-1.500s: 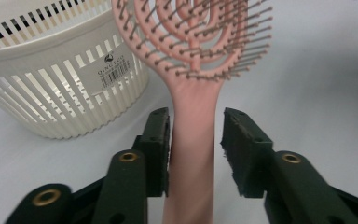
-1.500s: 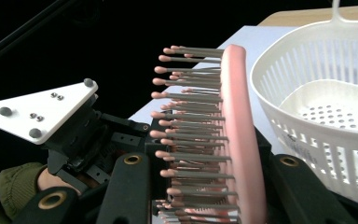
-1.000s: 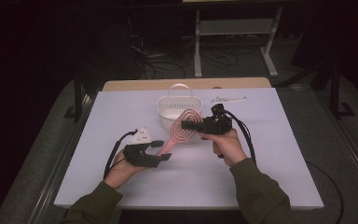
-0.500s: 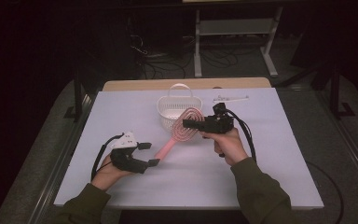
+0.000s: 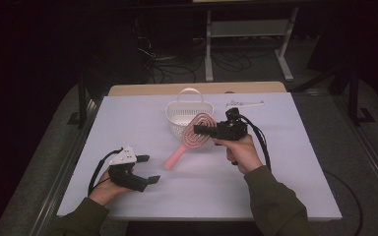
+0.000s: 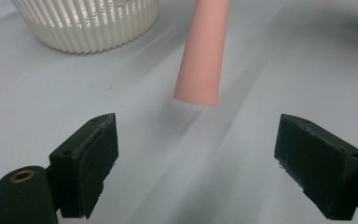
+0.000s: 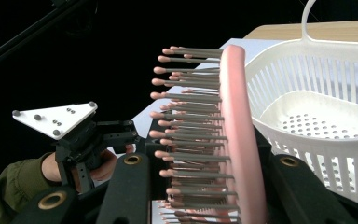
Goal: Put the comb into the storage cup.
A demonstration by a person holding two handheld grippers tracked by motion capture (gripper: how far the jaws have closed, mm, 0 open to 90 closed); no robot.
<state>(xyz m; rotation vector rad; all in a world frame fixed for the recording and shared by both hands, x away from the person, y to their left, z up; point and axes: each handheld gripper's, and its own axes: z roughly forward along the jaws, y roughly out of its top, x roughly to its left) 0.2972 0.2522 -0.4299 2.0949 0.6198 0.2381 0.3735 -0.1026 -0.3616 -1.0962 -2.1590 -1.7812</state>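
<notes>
R gripper view: hairbrush bristles, clamped.

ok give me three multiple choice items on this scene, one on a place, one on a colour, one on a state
1. Where is the white basket?
A. behind the hairbrush head
B. at the table's near edge
C. in the left claw

2. What colour is the hairbrush handle?
A. blue
B. pink
C. black

3. What state is the left claw in?
A. shut on the handle
B. shut on the basket
C. open, holding nothing

Key: 1 A, the high view shows it beyond the brush. 2 B, the handle end is pink. 3 C, the jaws stand apart, short of the handle.
</notes>
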